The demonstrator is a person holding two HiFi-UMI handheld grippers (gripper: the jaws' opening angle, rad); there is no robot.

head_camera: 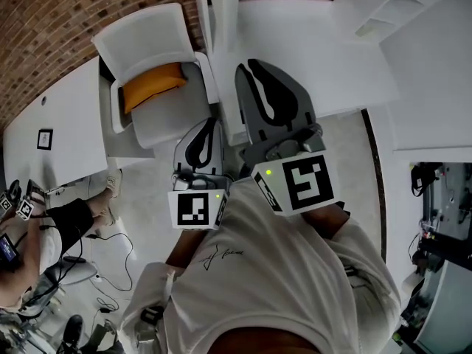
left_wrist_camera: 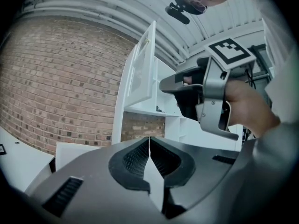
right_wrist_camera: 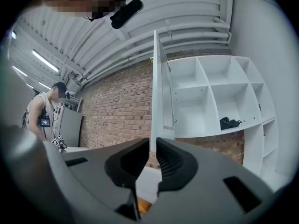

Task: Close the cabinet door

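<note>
The white cabinet door [right_wrist_camera: 159, 87] stands swung out, edge-on to me, beside the open white shelf compartments [right_wrist_camera: 210, 97]. My right gripper [right_wrist_camera: 153, 146] points at that edge; its jaws stand a narrow slit apart, the door's edge shows through the slit, and contact cannot be told. My left gripper [left_wrist_camera: 149, 141] is shut with nothing between its pads and looks up at the door [left_wrist_camera: 140, 69]. In the head view both grippers are raised before my chest, the left gripper [head_camera: 214, 120] lower and the right gripper [head_camera: 251, 65] higher, just right of the door [head_camera: 221, 6].
A white chair with an orange cushion [head_camera: 151, 83] sits below the door by the brick wall [head_camera: 66, 21]. A white table [head_camera: 51, 131] runs along the left, where another person [head_camera: 29, 242] stands. Cables [head_camera: 110, 257] trail on the floor. A dark item [right_wrist_camera: 229, 122] lies in one shelf.
</note>
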